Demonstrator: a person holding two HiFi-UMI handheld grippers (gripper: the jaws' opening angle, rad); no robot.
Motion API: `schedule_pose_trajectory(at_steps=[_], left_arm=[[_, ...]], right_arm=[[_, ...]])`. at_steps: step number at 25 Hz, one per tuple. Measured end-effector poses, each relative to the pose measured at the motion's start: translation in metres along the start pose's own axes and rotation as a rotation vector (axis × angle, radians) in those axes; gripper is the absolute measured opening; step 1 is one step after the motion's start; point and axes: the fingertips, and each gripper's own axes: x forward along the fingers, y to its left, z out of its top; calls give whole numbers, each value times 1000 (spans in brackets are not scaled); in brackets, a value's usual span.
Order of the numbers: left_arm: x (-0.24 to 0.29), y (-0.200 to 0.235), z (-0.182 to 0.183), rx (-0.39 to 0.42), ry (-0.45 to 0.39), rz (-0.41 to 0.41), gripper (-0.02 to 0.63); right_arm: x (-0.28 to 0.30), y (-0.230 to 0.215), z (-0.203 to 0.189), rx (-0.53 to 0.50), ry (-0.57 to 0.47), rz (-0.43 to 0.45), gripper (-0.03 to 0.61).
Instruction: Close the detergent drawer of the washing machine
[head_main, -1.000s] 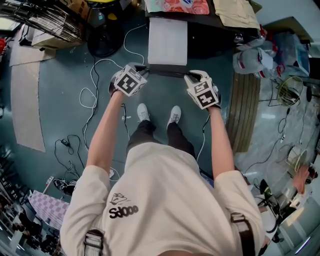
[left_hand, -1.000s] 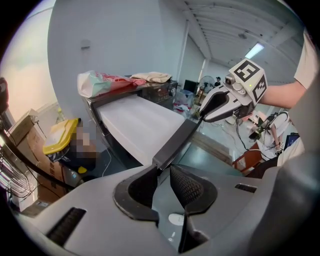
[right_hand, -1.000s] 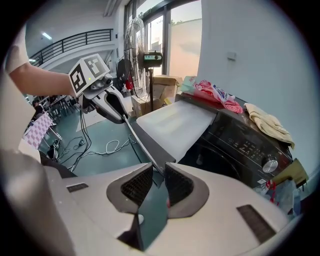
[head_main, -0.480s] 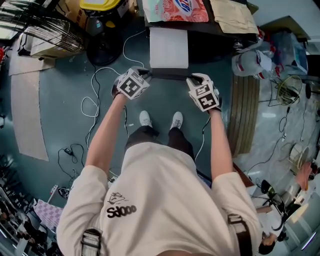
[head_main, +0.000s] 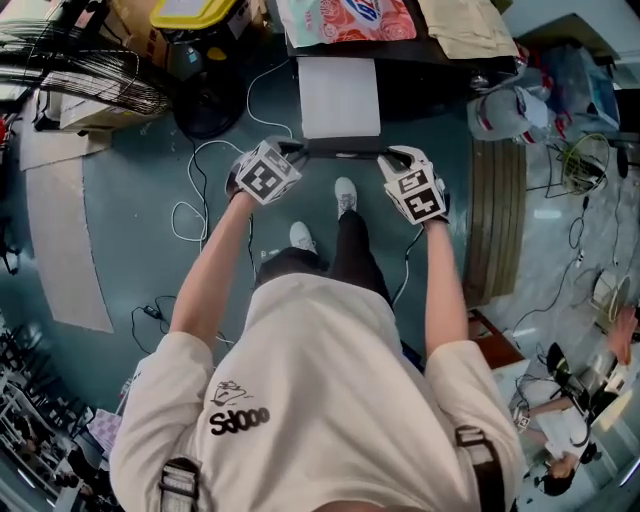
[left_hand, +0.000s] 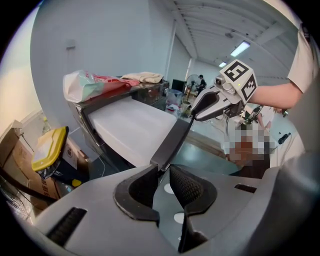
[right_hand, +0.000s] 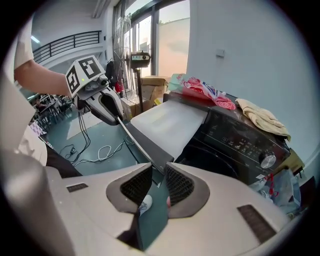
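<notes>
- Ahead of the left claw (head_main: 297, 150) and right claw (head_main: 386, 155), the pulled-out detergent drawer (head_main: 340, 96) and washing machine (right_hand: 240, 142) block the way.
- Left of the left claw: bare floor (head_main: 130, 250) crossed by loose cables (head_main: 190, 205).
- Beneath, between them: a shoe (head_main: 345, 192).

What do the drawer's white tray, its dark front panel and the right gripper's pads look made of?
The white tray is likely moulded plastic: smooth, matte, evenly white. The dark front panel is probably plastic too: flat, dark grey, with a slight sheen. The right gripper has pads that look like black rubber with a fine knurled grid; they pinch the panel's end.
</notes>
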Motion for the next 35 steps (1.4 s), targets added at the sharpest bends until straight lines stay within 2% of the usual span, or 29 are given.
schedule_pose_trajectory(at_steps=[4,11,16,24,35], left_arm=[[-1,2,1,13,9,29,83],[-1,0,3,-21,4,88,83],[-2,13,10,-51,-17,149,83],[1,27,21,-72,-24,158,84],[5,60,37,-138,-56,224,86]], right_arm=[[1,-2,1,7,-40,55,77],[0,-3,5,-83,-66,143,72],[3,-13,14,-114,-59,121,69],[11,-29,23,-132,-54,108,69],[25,-53,46,-155,-107,120,68]])
